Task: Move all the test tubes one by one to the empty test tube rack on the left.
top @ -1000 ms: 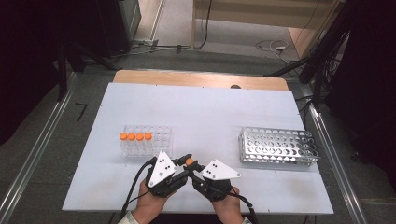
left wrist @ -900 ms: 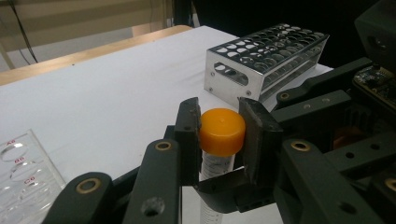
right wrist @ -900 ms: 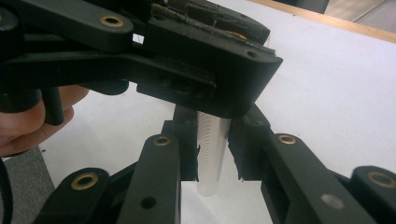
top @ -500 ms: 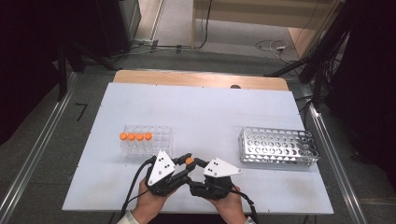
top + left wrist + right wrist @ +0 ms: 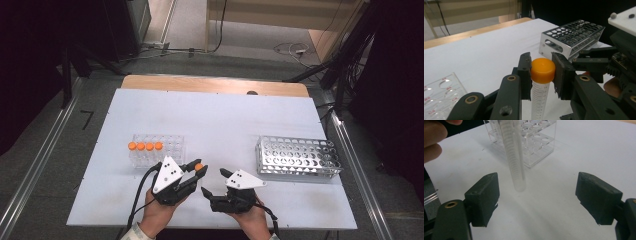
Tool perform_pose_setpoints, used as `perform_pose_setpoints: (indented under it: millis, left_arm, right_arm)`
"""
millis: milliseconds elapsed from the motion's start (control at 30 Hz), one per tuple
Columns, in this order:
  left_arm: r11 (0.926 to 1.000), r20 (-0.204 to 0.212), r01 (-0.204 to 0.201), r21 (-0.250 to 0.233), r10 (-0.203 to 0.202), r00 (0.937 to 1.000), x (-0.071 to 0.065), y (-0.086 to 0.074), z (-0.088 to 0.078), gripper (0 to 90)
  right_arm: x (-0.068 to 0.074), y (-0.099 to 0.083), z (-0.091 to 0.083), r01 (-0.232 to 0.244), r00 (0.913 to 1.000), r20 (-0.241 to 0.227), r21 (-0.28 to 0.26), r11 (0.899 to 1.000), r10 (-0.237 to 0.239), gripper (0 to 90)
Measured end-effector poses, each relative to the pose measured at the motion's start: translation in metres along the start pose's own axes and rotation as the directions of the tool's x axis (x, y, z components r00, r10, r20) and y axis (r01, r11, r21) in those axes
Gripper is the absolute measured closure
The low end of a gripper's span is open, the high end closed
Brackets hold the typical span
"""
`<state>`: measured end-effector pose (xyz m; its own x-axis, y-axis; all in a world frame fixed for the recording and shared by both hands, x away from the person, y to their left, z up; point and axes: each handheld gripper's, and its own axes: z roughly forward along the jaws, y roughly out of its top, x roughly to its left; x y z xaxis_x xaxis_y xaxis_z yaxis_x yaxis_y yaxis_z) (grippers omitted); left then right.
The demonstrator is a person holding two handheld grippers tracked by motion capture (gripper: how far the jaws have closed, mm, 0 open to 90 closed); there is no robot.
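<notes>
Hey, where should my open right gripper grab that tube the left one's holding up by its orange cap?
Grip the clear lower body of the tube, just above its rounded tip, closing from both sides. It hangs upright, bare below the cap, between the right gripper jaws, while the left gripper covers the cap.

A white table top (image 5: 210,115) is lying over a wooden board (image 5: 215,85) that is showing along its far edge. Grey floor (image 5: 55,145) is running down both sides, with metal rails (image 5: 30,185) crossing it. Beyond the table, pale flooring (image 5: 250,35) is catching the light, and loose cables (image 5: 292,49) are trailing across it. Dark furniture (image 5: 60,45) is standing at the far left, and black stands (image 5: 350,55) are leaning at the right.
</notes>
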<state>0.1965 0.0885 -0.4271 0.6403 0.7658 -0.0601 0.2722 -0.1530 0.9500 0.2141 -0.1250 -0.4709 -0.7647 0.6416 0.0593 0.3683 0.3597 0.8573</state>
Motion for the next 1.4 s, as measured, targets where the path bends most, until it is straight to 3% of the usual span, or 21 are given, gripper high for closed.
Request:
perform_pose_setpoints:
  millis: [200, 500, 900, 1400]
  left_arm:
    - [0.9997, -0.031, 0.019, -0.015, -0.019, 0.9993, 0.010, 0.007, -0.004, 70.3]
    - [0.9975, -0.101, 0.048, -0.052, -0.053, 0.9935, 0.037, 0.020, -0.019, 70.3]
    - [0.9950, -0.201, 0.062, -0.077, -0.077, 0.9766, 0.065, 0.026, -0.030, 70.3]
    - [0.9951, -0.247, 0.064, -0.076, -0.081, 0.9656, 0.078, 0.028, -0.026, 70.3]
  right_arm:
    - [-0.001, 0.000, -0.001, 0.001, 1.0000, 0.005, -0.002, 1.000, -0.001, 18.3]
    - [-0.001, 0.000, 0.000, 0.000, 1.0000, 0.009, 0.006, 1.000, 0.000, 19.6]
    - [0.000, -0.001, 0.000, -0.007, 0.9999, 0.008, 0.008, 1.000, 0.007, 20.1]
    - [0.000, -0.001, 0.001, -0.009, 0.9999, 0.005, 0.010, 1.000, 0.009, 20.8]
